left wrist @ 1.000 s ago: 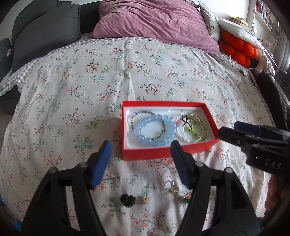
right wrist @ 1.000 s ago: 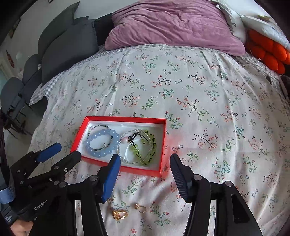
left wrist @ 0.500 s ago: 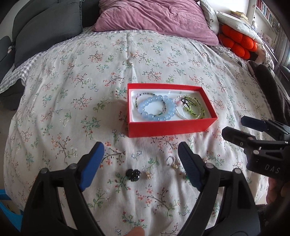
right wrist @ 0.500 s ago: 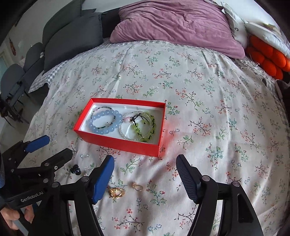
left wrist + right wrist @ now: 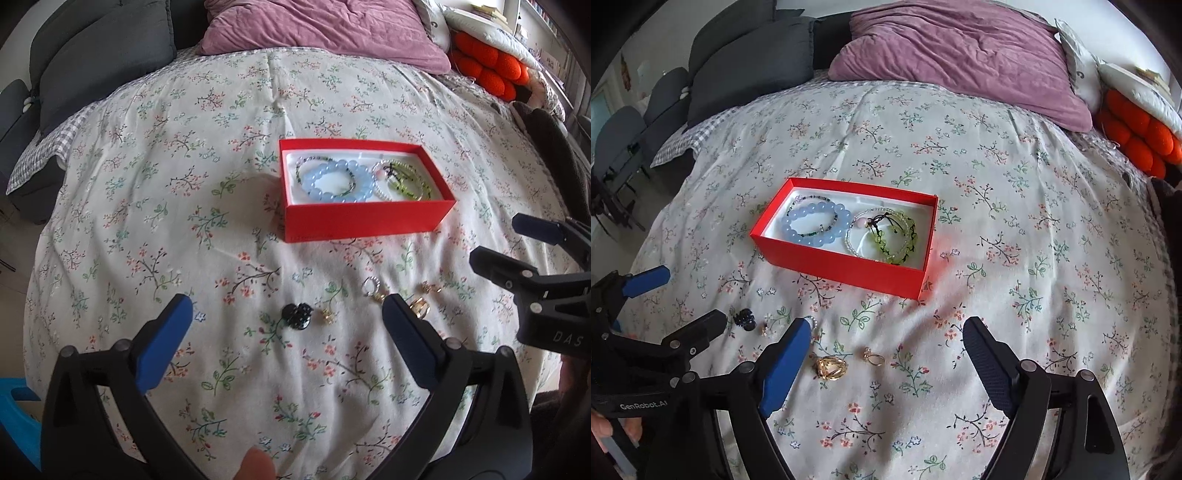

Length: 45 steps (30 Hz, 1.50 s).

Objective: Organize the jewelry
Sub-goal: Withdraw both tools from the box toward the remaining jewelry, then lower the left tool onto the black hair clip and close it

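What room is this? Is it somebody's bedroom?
Most likely a bedroom, yes. Everything sits on a bed with a flowery cover, a big purple pillow lies at its head, and grey cushions are piled beside it.

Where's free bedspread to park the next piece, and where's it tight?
Free: floral bedspread right of the red box, and left of it toward the grey cushions. Tight: the strip in front of the box, with the black bead cluster and gold ring.
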Tool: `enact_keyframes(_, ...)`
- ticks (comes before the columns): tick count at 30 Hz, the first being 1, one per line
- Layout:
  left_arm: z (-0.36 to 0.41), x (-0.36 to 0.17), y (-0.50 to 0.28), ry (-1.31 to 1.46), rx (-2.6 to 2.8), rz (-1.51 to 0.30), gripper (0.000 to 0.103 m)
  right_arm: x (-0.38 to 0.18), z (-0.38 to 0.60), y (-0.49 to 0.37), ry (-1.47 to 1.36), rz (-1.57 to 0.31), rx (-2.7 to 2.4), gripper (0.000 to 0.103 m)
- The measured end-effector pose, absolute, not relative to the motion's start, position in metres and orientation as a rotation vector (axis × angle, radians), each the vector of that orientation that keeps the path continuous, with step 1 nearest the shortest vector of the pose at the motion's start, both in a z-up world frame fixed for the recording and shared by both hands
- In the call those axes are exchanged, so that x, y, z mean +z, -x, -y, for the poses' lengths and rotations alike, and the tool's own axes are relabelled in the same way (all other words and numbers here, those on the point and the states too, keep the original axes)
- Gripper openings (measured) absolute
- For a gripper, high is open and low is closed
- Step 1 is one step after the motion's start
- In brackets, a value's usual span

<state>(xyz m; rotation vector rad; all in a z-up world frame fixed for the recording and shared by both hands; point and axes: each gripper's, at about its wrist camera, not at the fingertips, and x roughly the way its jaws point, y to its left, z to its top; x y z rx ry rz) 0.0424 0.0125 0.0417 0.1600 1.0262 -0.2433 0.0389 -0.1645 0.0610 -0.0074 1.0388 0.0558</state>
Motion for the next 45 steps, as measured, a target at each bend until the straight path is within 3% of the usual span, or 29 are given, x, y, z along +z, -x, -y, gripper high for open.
enact_keyframes(20,-0.030,-0.039,-0.028,-0.247,-0.349,-1.042,0.102,-0.029,0.146,0.009,0.116,-1.126,0.268,0.086)
enact_keyframes(25,-0.029,-0.045,-0.026,-0.268,-0.360,-0.985,0.103,-0.039,0.143,0.014,0.127,-1.086,0.301,0.103)
enact_keyframes(35,-0.028,-0.044,-0.038,-0.299,-0.426,-1.010,0.102,-0.044,0.132,0.010,0.168,-1.116,0.292,0.103)
enact_keyframes(40,-0.023,-0.039,-0.043,-0.302,-0.444,-1.001,0.086,-0.043,0.131,0.007,0.146,-1.103,0.335,0.102)
enact_keyframes(45,-0.019,-0.035,-0.047,-0.302,-0.455,-0.997,0.070,-0.040,0.125,0.004,0.124,-1.105,0.376,0.093)
